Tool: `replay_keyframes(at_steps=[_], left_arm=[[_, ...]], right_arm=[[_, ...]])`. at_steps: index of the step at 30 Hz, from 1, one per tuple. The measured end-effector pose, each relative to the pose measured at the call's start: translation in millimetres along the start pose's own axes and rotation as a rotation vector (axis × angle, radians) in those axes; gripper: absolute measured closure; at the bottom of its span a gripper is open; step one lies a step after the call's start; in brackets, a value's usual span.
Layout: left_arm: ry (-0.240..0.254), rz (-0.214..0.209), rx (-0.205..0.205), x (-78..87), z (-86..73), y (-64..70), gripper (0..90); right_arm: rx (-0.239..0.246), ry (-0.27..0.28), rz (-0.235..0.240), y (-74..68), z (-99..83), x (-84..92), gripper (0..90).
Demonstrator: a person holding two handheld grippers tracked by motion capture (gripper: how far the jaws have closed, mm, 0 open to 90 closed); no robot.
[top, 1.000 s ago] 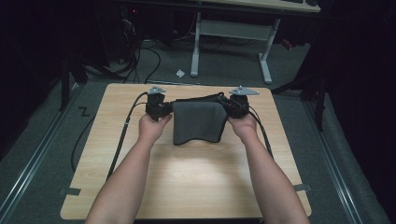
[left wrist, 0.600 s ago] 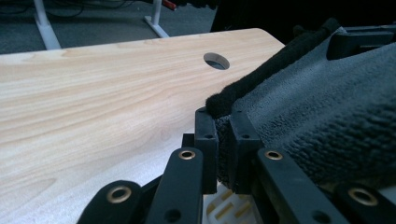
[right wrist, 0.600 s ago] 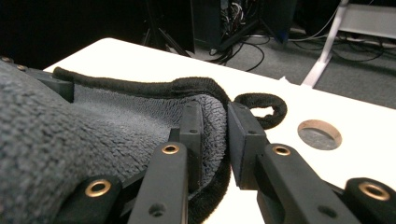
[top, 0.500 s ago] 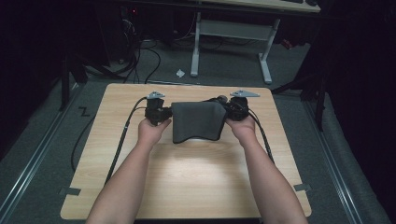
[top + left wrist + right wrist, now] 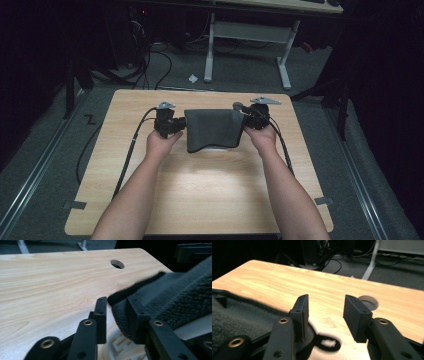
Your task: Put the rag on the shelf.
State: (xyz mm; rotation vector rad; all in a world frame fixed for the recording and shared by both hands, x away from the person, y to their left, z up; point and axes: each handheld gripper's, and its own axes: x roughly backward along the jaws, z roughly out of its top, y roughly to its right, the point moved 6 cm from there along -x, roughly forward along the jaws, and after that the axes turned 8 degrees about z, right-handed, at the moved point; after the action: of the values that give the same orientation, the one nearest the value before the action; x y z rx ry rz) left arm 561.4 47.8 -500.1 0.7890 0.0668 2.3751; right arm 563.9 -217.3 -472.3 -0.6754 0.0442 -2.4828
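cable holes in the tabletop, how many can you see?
2. One hole beyond the left gripper fingers, one hole behind the right gripper fingers. The dark towel may hide others.

The dark grey towel is lying folded on the far half of the tabletop, spread flat in a rough rectangle, with its near edge curving a little and a pale object just showing under that edge. In the left gripper view its fabric is looking thick and fluffy, with a flatter woven band along the border, and one folded corner is hanging over a white ribbed piece. In the right gripper view its edge is resting on the wood.
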Motion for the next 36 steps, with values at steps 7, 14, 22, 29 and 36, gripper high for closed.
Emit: replay_keyframes(at_steps=[7, 14, 22, 29, 36], left_arm=[[-0.004, 0.031, 0.009, 4.2, 0.9, -6.9, 62.9], [0.030, 0.075, 0.000, 14.5, 2.9, -14.6, 60.2], [0.050, 0.131, -0.002, 35.1, -5.1, -28.7, 56.4], [0.095, 0.159, -0.005, 62.6, -14.3, -34.3, 51.9], [0.107, 0.166, -0.021, 85.5, -32.6, -32.5, 49.8]], right_arm=[[0.011, 0.027, -0.040, 6.0, 6.4, 8.5, 53.6], [0.036, 0.012, -0.080, 12.6, 5.4, 17.0, 53.2], [0.065, 0.016, -0.101, 12.9, -0.9, 32.9, 51.5], [0.111, 0.019, -0.107, 6.1, -9.0, 50.3, 49.6], [0.140, 0.018, -0.113, -3.9, -25.0, 69.3, 48.7]])
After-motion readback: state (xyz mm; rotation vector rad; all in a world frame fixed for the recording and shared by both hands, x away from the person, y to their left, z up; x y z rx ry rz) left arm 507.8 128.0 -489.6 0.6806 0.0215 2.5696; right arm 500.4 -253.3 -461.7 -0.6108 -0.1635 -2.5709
